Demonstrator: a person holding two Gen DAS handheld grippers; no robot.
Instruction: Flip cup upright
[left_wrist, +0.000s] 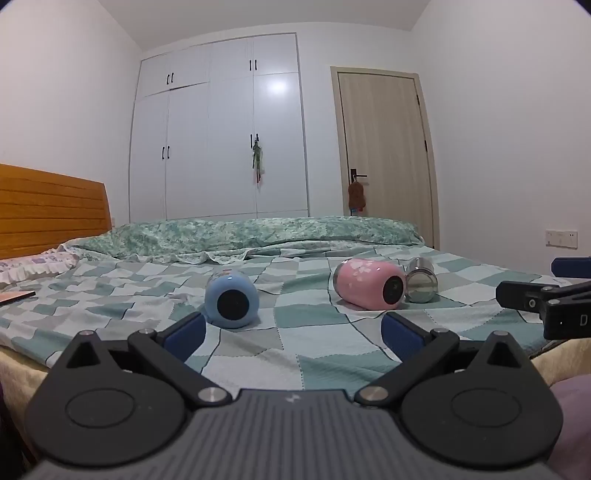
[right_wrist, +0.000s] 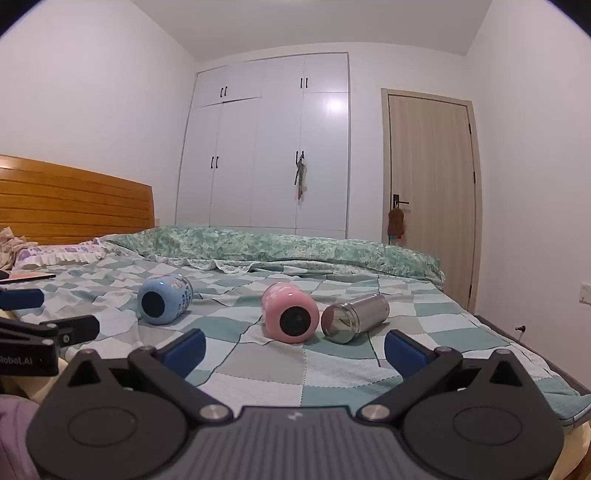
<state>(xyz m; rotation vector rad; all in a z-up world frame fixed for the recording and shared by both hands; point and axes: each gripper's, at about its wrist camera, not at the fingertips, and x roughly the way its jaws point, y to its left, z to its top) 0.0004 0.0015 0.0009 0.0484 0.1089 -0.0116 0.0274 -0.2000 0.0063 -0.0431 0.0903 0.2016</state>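
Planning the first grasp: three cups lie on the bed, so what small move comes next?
Probably ease the open left hand-held gripper forward toward the blue cup: it lies on its side, nearest that gripper, with nothing touching it.

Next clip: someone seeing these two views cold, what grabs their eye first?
Three cups lying on their sides on the checked bedspread: a blue cup to the left, a pink cup in the middle, and a steel cup right beside the pink one, their bases turned toward the cameras. In the foreground the left gripper and right gripper are both open and holding nothing, short of the cups.
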